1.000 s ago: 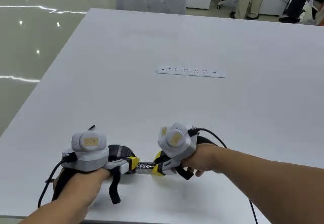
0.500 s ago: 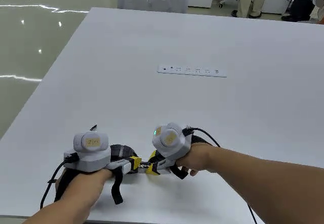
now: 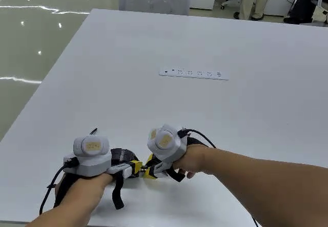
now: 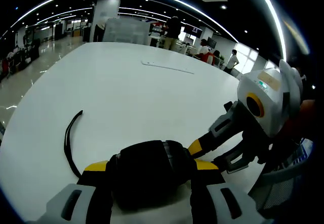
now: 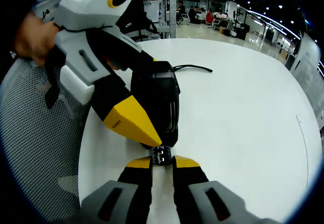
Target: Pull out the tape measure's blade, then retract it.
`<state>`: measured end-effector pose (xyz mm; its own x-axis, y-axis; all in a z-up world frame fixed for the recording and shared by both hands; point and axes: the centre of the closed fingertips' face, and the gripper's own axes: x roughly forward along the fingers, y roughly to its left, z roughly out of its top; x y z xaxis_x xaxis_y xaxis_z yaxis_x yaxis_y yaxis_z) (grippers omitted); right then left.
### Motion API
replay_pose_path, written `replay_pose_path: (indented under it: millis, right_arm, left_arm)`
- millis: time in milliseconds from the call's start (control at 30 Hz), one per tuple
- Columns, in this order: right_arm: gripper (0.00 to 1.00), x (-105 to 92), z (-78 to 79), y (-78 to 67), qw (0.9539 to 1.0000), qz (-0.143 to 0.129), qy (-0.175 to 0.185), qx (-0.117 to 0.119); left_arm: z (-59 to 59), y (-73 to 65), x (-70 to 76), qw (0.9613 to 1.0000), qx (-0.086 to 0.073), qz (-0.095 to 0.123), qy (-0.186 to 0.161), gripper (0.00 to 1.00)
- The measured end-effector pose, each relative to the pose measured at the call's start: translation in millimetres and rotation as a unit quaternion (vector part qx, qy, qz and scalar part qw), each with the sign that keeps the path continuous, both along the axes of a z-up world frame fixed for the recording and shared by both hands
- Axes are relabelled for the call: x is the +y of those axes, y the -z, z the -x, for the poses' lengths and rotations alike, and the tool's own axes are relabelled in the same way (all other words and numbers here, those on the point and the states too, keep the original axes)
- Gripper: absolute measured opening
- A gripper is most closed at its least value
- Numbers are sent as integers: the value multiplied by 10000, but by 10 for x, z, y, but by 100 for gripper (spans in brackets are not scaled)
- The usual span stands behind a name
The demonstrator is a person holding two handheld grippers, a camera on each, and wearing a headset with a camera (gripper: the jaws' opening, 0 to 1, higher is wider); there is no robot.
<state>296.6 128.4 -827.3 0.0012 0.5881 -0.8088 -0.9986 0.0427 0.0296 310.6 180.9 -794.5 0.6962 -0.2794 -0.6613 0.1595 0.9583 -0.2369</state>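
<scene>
The left claw (image 4: pixel 150 167) clamps the black tape measure (image 4: pixel 147 183) between its jaws. Facing it, the right claw (image 5: pixel 162 162) is narrowed, pinching the blade tip (image 5: pixel 161 154) between its fingertips, right against the case.

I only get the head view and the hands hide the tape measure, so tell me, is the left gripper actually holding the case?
Observer: Yes, the left gripper view shows the left gripper clamped across the black tape measure case.
Operator: And the blade?
Observer: In the right gripper view, the right gripper pinches the blade tip.
Operator: How much is out?
Observer: Almost none; the tip sits at the case mouth.
</scene>
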Motion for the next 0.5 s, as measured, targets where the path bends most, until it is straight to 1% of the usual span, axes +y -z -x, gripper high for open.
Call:
replay_pose_path:
  millis: [100,200,333,400,500]
  right_arm:
    - [14,64,8,-8,10000,19,-60,-24]
    - [14,86,3,-6,9999,35,-104,-20]
    - [14,88,2,4,9999,-50,-91,33]
    - [14,95,14,-3,9998,-56,-206,-52]
    - [14,97,17,-1,9998,-74,-194,-48]
  left_arm:
    - [1,1,0,10000,5,5,-4,59]
    - [3,-4,-1,10000,0,5,-2,59]
    - [1,-4,-1,10000,-4,2,1,59]
    - [1,-4,-1,10000,1,3,2,59]
    - [1,-4,-1,10000,-2,4,2,59]
